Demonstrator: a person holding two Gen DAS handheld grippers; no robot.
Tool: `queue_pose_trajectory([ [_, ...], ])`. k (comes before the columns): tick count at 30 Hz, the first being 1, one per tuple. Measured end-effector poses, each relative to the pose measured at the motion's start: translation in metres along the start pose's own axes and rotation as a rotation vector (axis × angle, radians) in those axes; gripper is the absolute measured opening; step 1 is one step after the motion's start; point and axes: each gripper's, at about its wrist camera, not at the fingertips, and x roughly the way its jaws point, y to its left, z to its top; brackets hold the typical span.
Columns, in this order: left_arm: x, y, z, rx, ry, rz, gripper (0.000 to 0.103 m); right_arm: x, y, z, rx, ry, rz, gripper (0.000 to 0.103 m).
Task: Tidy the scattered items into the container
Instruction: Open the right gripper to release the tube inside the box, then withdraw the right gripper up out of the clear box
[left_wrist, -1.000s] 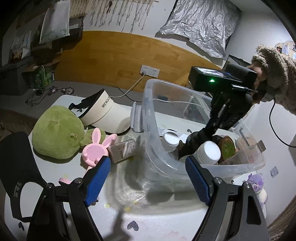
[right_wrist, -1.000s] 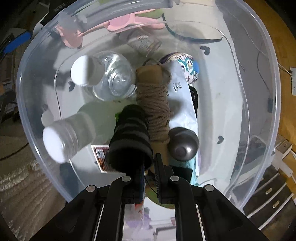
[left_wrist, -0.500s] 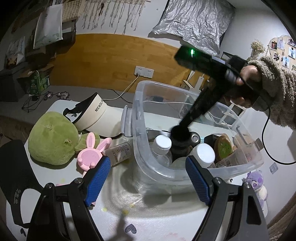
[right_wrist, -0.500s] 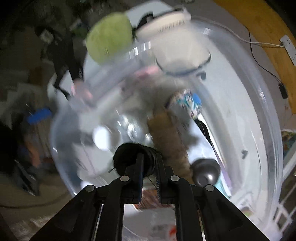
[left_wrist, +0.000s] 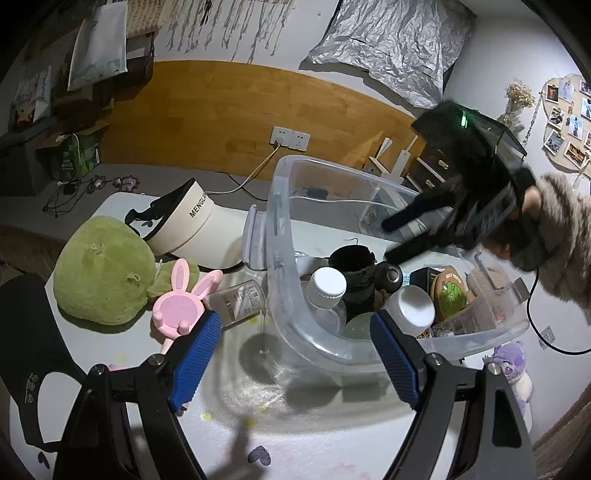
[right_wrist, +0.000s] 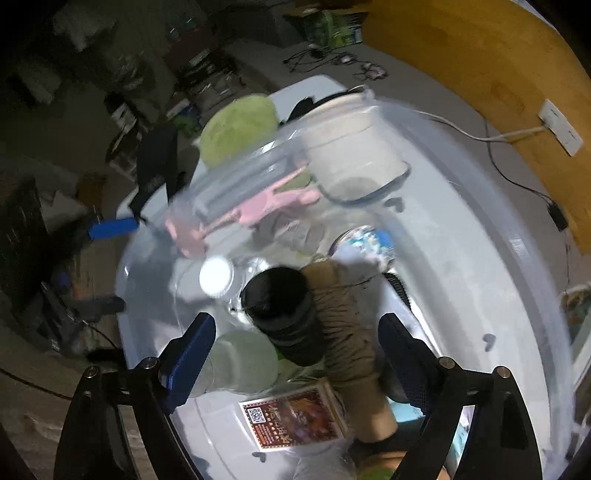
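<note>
1. Opening now, the right tongs (right_wrist: 295, 354) hang over the clear container (left_wrist: 295, 332); the black spool (right_wrist: 280, 314) lies free inside it between the jaws, not pressed.
2. Beside the spool lie a tan rope bundle (right_wrist: 343, 332) and a white-capped bottle (left_wrist: 327, 282).
3. The left tongs (left_wrist: 295, 354) stand wide open and hold nothing.
4. On the table (left_wrist: 221, 424) outside remain a green plush (left_wrist: 103, 273), a pink rabbit toy (left_wrist: 177, 306) and a visor cap (left_wrist: 192, 229).

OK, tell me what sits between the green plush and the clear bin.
Left wrist view: a pink bunny toy and a small bottle lie between green plush and bin.
</note>
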Motion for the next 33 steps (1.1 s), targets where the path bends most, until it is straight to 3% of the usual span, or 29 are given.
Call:
queue_pose_trajectory([
  [2,0.000,-0.001,0.000,0.005,-0.001,-0.001,0.083,0.016,0.005,-0.001,-0.024,0.022,0.003,0.065],
  [6,0.000,0.001,0.000,0.000,0.004,0.001,0.083,0.034,-0.001,0.004,0.012,0.008,0.039,0.062],
  [9,0.000,0.003,-0.001,-0.008,0.006,0.004,0.083,0.041,-0.004,0.009,0.035,0.000,0.059,0.052],
  [27,-0.003,0.008,-0.003,-0.031,-0.006,-0.007,0.083,0.011,0.020,0.010,-0.159,0.289,-0.074,0.047],
  [33,-0.004,0.009,-0.002,-0.036,-0.011,-0.008,0.083,0.035,0.018,0.019,-0.141,0.351,-0.059,0.047],
])
